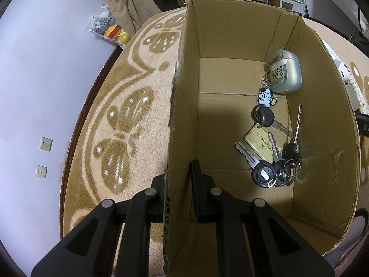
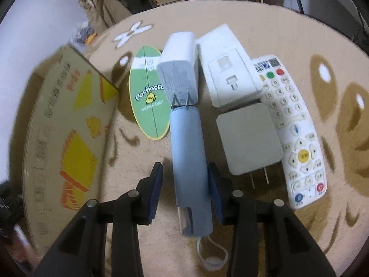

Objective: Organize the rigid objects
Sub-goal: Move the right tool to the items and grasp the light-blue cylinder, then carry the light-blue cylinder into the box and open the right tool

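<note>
— Fingers first: what are the left ones [image 1: 177,191] doing?
— Black, blocky, and clamped on the corrugated wall of the cardboard box [image 1: 182,97], one finger outside, one inside.
— And the right?
— Right fingers [image 2: 184,191] have blue ribbed pads and stand apart on either side of a pale blue cylinder [image 2: 190,161], not quite touching it. It is smooth, matte, with a clear cap end and a white cord loop near the camera.
— Where does it lie?
— Flat on the plush beige-and-brown cloth [image 2: 276,23] over the counter, just right of the box, its far end touching the prongs of a white charger [image 2: 180,69].
— What else sits there?
— A green oval card [image 2: 150,101], a white carton [image 2: 228,64], a grey square plug [image 2: 249,140] with two metal prongs, and a long white remote [image 2: 297,138] with coloured buttons, packed close together.
— Inside the box?
— A glossy mint earbud case [image 1: 284,71] with a dog charm [image 1: 265,97], a gold tag [image 1: 260,145], and a bunch of metal keys [image 1: 272,161] with black heads, all along the right wall.
</note>
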The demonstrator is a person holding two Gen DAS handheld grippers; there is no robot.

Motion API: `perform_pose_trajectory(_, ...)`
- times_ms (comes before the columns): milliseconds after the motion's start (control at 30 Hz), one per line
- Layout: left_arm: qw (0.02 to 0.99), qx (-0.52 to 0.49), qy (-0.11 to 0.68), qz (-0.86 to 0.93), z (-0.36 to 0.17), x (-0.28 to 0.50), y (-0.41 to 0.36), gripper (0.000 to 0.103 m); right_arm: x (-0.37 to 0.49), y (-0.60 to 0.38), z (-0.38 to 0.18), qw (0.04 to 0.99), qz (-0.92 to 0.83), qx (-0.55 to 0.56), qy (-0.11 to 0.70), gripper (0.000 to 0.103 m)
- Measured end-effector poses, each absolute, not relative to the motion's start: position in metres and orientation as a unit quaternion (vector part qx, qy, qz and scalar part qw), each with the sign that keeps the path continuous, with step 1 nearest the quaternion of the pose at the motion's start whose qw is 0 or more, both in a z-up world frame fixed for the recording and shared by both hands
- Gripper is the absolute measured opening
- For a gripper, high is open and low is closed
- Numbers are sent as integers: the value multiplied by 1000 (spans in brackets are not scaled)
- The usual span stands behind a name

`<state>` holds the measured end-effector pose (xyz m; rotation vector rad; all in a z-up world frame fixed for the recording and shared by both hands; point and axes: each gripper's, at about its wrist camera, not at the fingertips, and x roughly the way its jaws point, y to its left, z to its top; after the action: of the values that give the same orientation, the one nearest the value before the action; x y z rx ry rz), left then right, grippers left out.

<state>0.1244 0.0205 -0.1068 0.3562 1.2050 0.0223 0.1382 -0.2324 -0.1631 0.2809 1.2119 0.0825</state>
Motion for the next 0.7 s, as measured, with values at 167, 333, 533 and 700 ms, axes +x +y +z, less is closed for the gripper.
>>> perform_pose_trajectory(167,809,168,563,11,-108,125,21,13,138,-221,-160,830,14,89,551,29)
perform_pose_trajectory(333,810,174,560,12,-109,123,19,13,131,-221,-152,830,12,88,551,29)
perform_pose_trajectory(533,811,176,558,12,-110,120,16,13,118,-225,-119,858,5,99,504,29)
perform_pose_trajectory(700,811,175,559,12,-110,119,15,13,115,-218,-91,877,20,107,467,29)
